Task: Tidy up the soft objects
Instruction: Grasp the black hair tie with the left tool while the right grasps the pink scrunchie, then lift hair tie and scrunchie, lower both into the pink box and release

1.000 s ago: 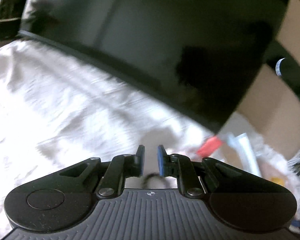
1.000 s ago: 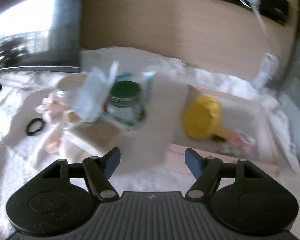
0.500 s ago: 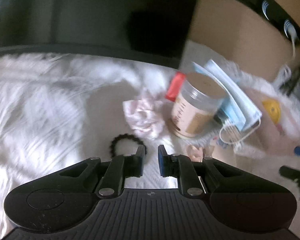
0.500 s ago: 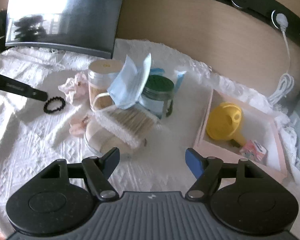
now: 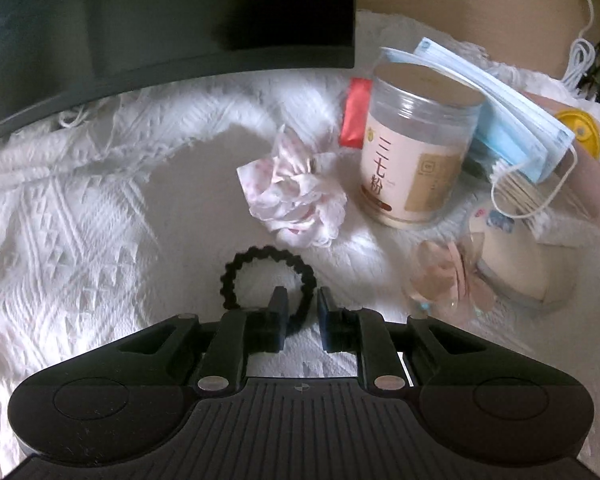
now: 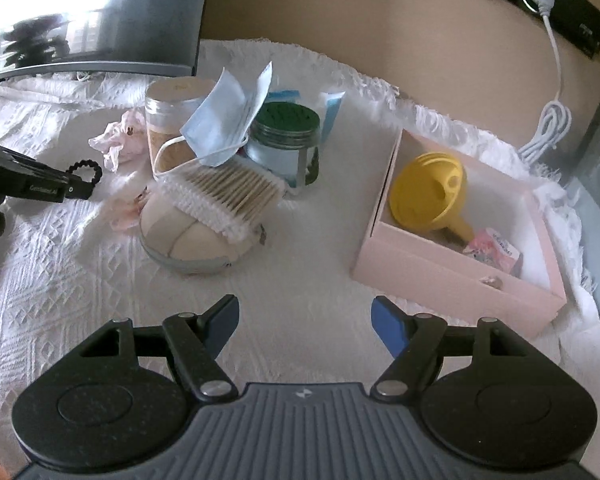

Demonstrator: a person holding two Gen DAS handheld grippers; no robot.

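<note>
A black spiral hair tie (image 5: 266, 276) lies on the white cloth, right at the tips of my left gripper (image 5: 302, 300). The jaws stand nearly closed with a narrow gap, and one side of the tie's ring runs between them. It is not clamped. A pink and white scrunchie (image 5: 296, 200) lies just beyond it. A pale pink scrunchie (image 5: 448, 280) lies to the right. A blue face mask (image 5: 500, 108) rests on a powder jar (image 5: 416, 156). My right gripper (image 6: 304, 320) is open and empty above bare cloth. The hair tie (image 6: 86, 170) shows there too.
A pink box (image 6: 460, 276) at the right holds a yellow funnel (image 6: 432, 192) and a small packet. A green-lidded jar (image 6: 286, 144), a pack of cotton swabs (image 6: 224, 196) and a round pouch (image 6: 192, 244) crowd the middle. A dark monitor (image 5: 160, 20) stands behind.
My left gripper has swung from facing the monitor down to the table and moved in over the black hair tie. My right gripper view has steadied; its jaws stay open.
</note>
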